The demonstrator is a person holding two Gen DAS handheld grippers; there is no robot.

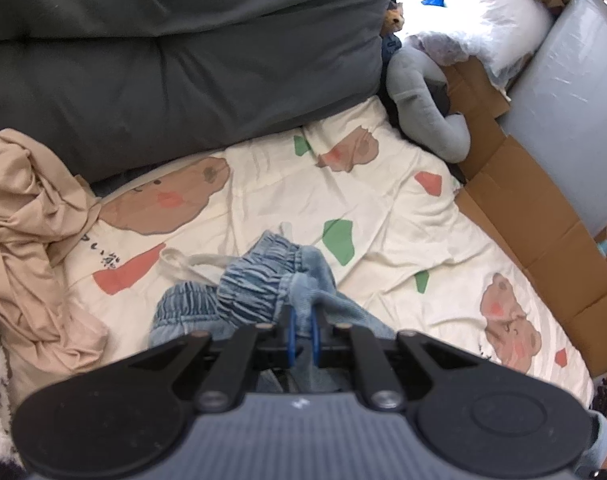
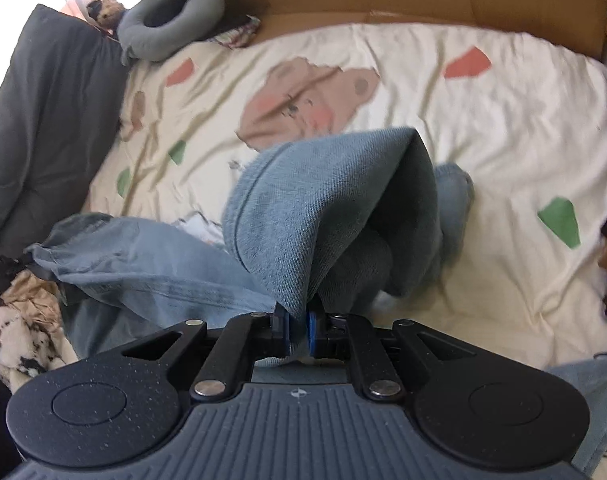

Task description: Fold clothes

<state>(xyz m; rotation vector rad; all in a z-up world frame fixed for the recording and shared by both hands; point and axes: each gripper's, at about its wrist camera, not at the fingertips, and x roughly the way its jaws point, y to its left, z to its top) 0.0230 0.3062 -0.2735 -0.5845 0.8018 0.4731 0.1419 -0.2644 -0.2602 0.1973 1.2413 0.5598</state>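
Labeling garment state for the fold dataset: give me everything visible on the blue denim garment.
The blue denim garment is light, washed blue, soft twill-like cloth, with a shirred elastic waistband bunched in the left wrist view. It is crumpled, not folded, partly lifted off the cream bear-print sheet. The left claw is shut on cloth beside the waistband; the right claw is shut on a hemmed edge, which tents up above it. A cream strap lies by the waistband; whether it belongs to the garment cannot be told.

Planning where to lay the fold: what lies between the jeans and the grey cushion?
Only bare bear-print sheet between the jeans and the cushion, in the left wrist view.
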